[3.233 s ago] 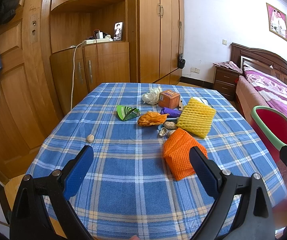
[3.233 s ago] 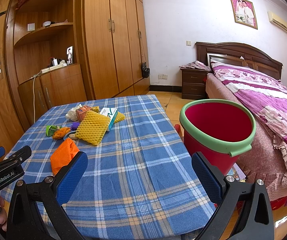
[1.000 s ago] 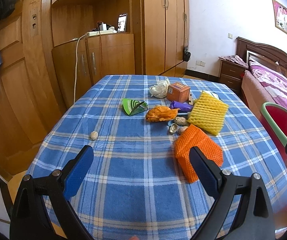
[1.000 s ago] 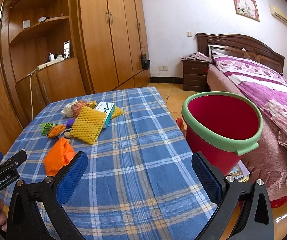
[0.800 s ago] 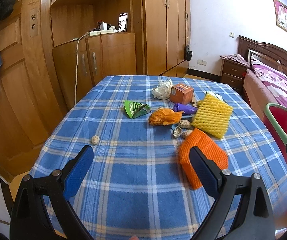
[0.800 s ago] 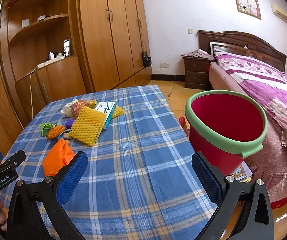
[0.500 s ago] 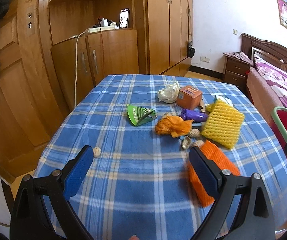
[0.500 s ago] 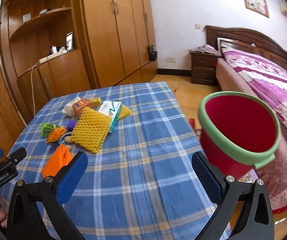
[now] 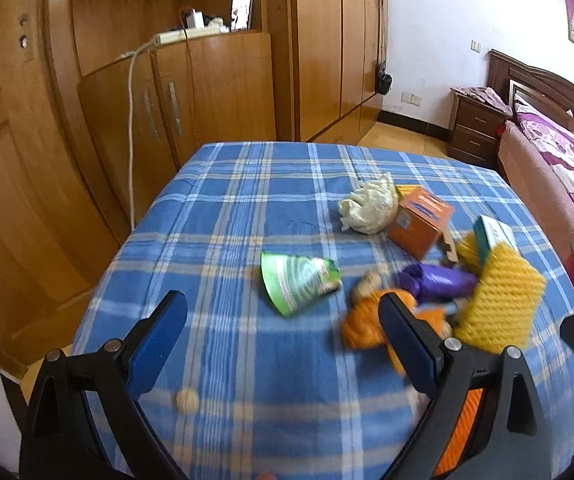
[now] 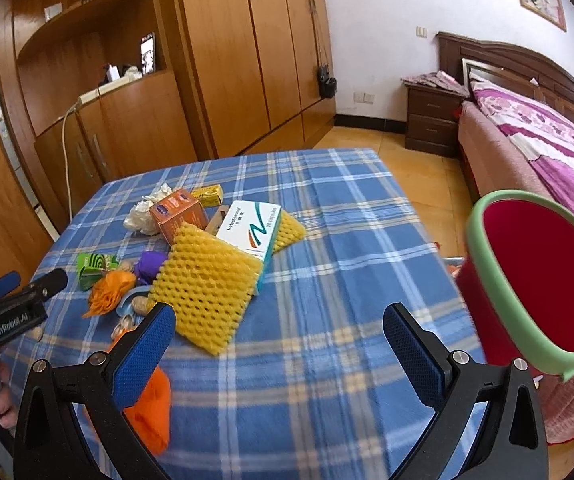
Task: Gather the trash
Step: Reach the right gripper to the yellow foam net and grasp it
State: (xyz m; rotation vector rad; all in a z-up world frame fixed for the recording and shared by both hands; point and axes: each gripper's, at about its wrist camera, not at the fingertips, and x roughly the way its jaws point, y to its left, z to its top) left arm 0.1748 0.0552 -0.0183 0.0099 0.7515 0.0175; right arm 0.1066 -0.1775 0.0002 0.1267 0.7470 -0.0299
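Trash lies on the blue plaid table: a green wrapper, a white crumpled tissue, an orange box, a purple wrapper, orange peel, a yellow foam net and an orange foam net. A lone nut lies near the front. My left gripper is open and empty above the table, just short of the green wrapper. My right gripper is open and empty over the table, near the yellow foam net. A red bucket with a green rim stands right of the table.
A white medicine box lies on the yellow net. Wooden cupboards stand behind the table. A bed and a nightstand are at the right. The left gripper shows in the right wrist view.
Both grippers have moved forward and lower over the table, so the trash looks nearer. Both stay open and empty. The trash has not moved.
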